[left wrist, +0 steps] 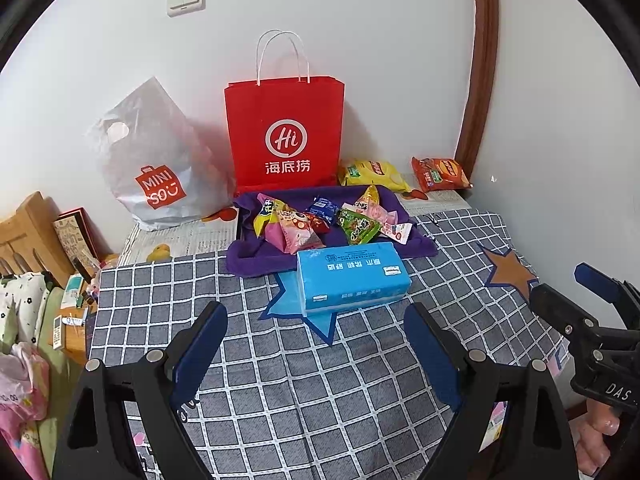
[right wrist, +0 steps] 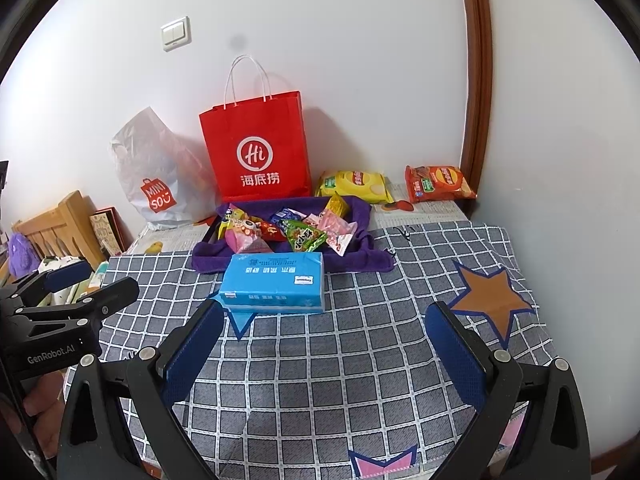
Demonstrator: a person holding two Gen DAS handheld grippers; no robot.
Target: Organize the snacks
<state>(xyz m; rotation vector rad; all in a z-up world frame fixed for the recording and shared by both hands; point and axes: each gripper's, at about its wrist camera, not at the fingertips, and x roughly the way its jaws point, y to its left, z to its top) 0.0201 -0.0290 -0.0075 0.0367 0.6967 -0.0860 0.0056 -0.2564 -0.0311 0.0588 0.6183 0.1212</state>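
Note:
Several small snack packets (left wrist: 320, 220) (right wrist: 288, 228) lie in a heap on a purple cloth (left wrist: 248, 256) (right wrist: 208, 258) over a tray at the back of the table. A yellow chip bag (left wrist: 372, 174) (right wrist: 354, 184) and an orange chip bag (left wrist: 440, 174) (right wrist: 438, 182) lie behind it to the right. My left gripper (left wrist: 316, 332) hovers open over the checked cloth, well short of the snacks, nothing between its fingers. My right gripper (right wrist: 324, 332) is open too and holds nothing. Each gripper shows at the edge of the other's view.
A blue tissue pack (left wrist: 352, 276) (right wrist: 276, 286) lies in front of the purple cloth. A red paper bag (left wrist: 284, 132) (right wrist: 256, 148) and a white plastic bag (left wrist: 156, 160) (right wrist: 156, 176) stand against the wall. Wooden furniture with clutter (left wrist: 44, 240) sits left of the table.

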